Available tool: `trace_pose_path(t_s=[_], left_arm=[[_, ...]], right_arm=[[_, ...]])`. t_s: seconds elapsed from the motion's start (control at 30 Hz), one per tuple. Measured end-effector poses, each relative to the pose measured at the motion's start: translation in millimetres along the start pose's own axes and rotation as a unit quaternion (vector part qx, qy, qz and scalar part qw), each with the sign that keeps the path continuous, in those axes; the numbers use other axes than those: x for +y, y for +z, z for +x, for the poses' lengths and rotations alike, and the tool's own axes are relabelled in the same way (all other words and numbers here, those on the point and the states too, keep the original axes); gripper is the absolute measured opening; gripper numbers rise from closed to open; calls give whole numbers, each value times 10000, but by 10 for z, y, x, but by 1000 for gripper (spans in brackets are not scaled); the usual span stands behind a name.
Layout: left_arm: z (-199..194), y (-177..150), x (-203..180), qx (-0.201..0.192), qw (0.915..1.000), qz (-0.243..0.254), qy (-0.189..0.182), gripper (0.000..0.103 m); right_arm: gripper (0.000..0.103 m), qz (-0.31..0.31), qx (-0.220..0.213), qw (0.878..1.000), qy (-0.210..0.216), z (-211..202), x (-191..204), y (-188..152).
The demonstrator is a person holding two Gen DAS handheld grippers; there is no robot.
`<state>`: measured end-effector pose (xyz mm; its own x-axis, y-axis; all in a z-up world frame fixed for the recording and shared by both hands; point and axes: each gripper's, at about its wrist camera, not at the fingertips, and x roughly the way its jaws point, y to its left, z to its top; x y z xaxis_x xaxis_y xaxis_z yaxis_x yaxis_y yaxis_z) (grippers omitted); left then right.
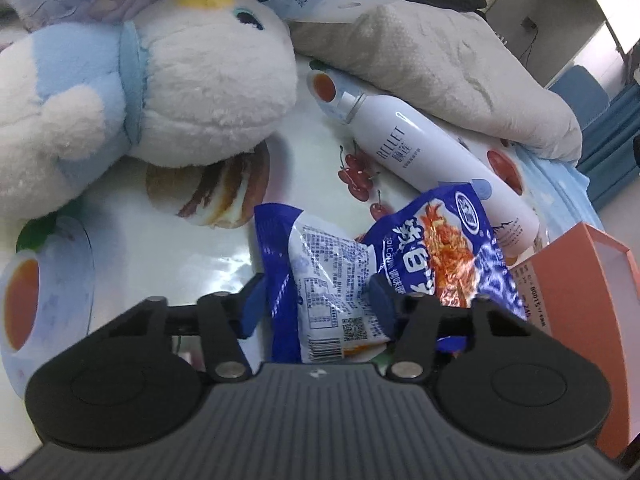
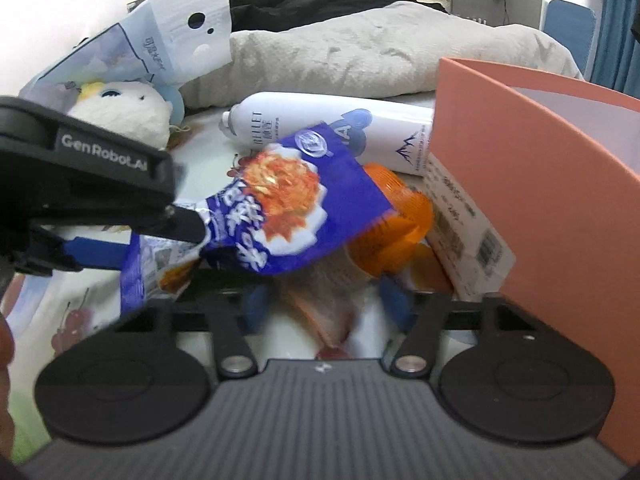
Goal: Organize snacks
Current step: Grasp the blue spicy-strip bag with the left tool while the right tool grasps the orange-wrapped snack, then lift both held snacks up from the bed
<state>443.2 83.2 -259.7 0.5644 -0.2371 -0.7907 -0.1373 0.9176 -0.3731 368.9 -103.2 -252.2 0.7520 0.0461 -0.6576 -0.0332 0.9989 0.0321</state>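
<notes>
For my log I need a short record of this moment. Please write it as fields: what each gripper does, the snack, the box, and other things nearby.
left gripper: fingers on both sides of the blue snack bag; firm grip cannot be told
right gripper: open, holds nothing, low over an orange snack pack
blue snack bag: tilted, partly over the orange pack
orange box: open, at the right, beside the snacks
white spray bottle: lying on its side behind the bag
plush toy: left rear
grey pillow: behind the bottle
</notes>
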Motion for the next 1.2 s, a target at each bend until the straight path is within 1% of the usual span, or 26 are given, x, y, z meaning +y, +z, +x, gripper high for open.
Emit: trace_pose_path(t_s=[0.1,0.13,0.17,0.2,0.27,0.3,0.37,0.53,0.83,1.0,1.1,1.2], left_arm=[[-34,-45,-16,-22,10000,-11,7,47],[-54,-63,-25,-38,10000,5,-1,41],[-82,-83,-38,-62,10000,30,11,39],[-103,-104,-51,-86,9999,57,55,39],[-159,-159,-52,-106,9999,62,82,36],[-188,-184,-43,-104,9999,41,86,35],[-265,-243,-15,-124,9999,-4,114,33],[-479,-410,71,-177,9995,-182,213,32],[-945,-771,261,-348,9971,-521,435,29],[-1209,-948,347,-404,9959,-624,512,28],[-1362,-1091,379,-448,9955,-606,568,27],[-1465,-1271,417,-367,9953,-685,576,27]], right_arm=[[35,-9,64,9999,92,-20,-50,-6],[34,-1,82,9999,121,-33,-66,-12],[32,-7,95,9998,148,-48,-79,-18],[27,-25,99,9998,170,-69,-91,-29],[25,-87,112,9997,211,-114,-91,-47],[21,-100,128,9996,250,-137,-97,-57],[18,-164,133,9993,294,-201,-100,-81],[16,-272,224,9982,481,-361,-111,-163],[13,-576,308,9956,671,-734,-64,-389],[12,-744,341,9941,709,-928,-60,-463],[12,-813,377,9932,749,-1055,-87,-523],[12,-805,443,9929,752,-1186,-122,-599]])
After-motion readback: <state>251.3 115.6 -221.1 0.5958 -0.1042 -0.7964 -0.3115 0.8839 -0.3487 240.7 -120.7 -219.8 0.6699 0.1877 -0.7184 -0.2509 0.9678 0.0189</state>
